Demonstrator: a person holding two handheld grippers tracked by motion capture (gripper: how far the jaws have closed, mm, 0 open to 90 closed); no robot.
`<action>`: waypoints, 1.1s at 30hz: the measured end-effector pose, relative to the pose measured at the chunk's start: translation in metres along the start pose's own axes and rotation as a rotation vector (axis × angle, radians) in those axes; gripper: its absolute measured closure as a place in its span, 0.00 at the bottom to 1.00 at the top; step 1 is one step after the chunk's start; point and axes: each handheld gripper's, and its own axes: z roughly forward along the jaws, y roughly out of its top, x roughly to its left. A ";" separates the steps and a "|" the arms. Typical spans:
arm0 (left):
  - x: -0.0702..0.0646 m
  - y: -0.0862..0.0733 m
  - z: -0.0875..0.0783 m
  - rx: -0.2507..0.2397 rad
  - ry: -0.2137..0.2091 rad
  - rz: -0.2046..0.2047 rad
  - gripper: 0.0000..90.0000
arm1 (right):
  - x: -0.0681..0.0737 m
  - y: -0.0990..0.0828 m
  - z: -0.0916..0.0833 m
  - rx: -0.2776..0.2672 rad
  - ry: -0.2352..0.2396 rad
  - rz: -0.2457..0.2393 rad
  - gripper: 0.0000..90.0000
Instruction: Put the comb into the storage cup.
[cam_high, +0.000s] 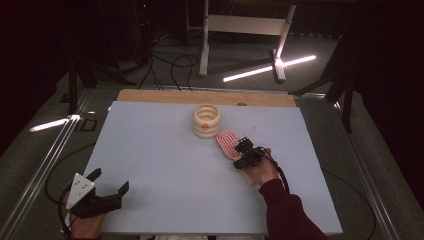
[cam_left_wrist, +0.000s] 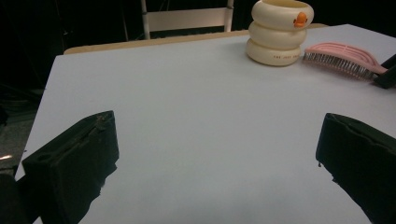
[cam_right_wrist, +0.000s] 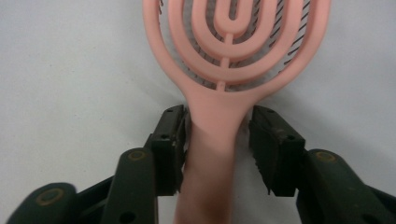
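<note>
Tongs (cam_right_wrist: 218, 140) in the right hand sit around the handle of a pink hairbrush (cam_right_wrist: 233, 60), which lies flat on the desk (cam_high: 165, 170) just beside a cream ringed cup (cam_high: 206, 120). In the right gripper view the left pad touches the handle, while a thin gap shows at the right pad, so the brush is between the jaws and not yet pinched. Left tongs (cam_high: 107, 182) rest at the near left corner of the desk, jaws spread wide with nothing between them, well apart from the brush (cam_left_wrist: 343, 57) and cup (cam_left_wrist: 279, 31).
</note>
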 end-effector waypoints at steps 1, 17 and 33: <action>0.000 0.000 0.000 0.000 0.000 -0.002 0.00 | -0.002 -0.001 -0.001 0.005 0.006 -0.003 0.69; 0.000 0.000 0.000 0.001 0.000 -0.002 0.00 | -0.002 -0.004 -0.004 0.013 0.010 -0.035 0.77; -0.001 -0.001 0.001 0.010 0.001 -0.001 0.00 | 0.001 -0.019 -0.013 -0.067 0.001 -0.058 0.78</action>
